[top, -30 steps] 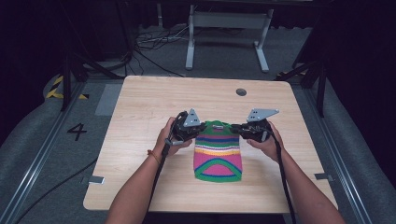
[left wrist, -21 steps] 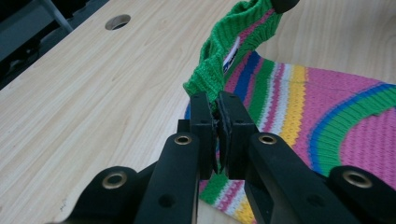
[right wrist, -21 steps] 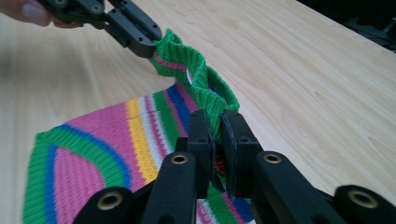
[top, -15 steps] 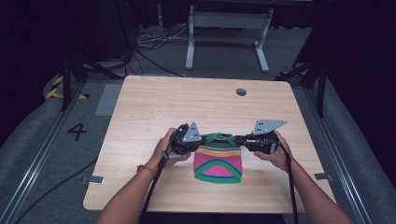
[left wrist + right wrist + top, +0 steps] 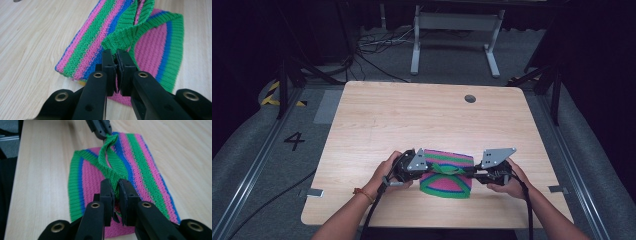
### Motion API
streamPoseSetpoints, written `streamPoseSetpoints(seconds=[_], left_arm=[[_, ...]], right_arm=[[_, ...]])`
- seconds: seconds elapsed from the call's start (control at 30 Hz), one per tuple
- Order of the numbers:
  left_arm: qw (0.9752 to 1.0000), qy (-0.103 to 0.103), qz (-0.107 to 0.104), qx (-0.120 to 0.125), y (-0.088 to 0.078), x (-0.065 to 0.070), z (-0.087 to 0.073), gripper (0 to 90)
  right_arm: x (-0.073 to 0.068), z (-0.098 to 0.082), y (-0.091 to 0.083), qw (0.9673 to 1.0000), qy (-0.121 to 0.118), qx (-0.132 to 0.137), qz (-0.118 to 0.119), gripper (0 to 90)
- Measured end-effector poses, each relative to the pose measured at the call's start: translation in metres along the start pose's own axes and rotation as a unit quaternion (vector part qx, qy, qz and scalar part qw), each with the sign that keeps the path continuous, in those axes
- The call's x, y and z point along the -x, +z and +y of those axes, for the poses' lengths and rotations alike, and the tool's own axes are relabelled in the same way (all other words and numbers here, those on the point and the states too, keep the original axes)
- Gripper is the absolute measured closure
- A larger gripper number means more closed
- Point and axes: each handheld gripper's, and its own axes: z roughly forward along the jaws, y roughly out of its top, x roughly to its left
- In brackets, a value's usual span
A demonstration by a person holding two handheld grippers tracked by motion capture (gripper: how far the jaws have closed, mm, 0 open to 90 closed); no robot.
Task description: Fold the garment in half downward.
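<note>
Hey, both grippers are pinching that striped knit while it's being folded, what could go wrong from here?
1. Each gripper, left and right, pinches just a narrow bit of the green ribbed edge, so the knit may slip out.
2. Pulling the two apart could stretch the edge.
3. The knit lies close to the table's near edge, so dragging it nearer might take it over the side.

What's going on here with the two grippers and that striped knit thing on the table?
A person at a wooden table holds a gripper in each hand. The left gripper and the right gripper are each clamped on the green ribbed edge of a small striped knit garment, one at each side. That edge is lifted between them while the rest lies on the table, partly folded.
</note>
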Motion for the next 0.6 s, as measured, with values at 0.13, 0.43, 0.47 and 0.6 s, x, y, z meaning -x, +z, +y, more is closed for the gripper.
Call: streamPoseSetpoints(seconds=[0.13,0.43,0.47,0.6], left_arm=[[0.9998,0.015,-0.012,-0.008,-0.003,0.009,0.0,85.6],[0.9972,0.046,-0.03,-0.05,0.004,0.029,-0.008,85.2],[0.9968,0.049,-0.034,-0.053,0.005,0.03,-0.01,85.0],[0.997,0.044,-0.041,-0.05,0.006,0.031,-0.017,83.5]], right_arm=[[-0.012,-0.003,0.004,0.9997,-0.009,-0.015,0.014,82.4],[-0.028,-0.013,0.011,0.998,-0.02,-0.052,0.03,81.3],[-0.029,-0.015,0.013,0.9977,-0.019,-0.058,0.03,80.8],[-0.033,-0.02,0.018,0.9959,-0.033,-0.078,0.031,78.4]])
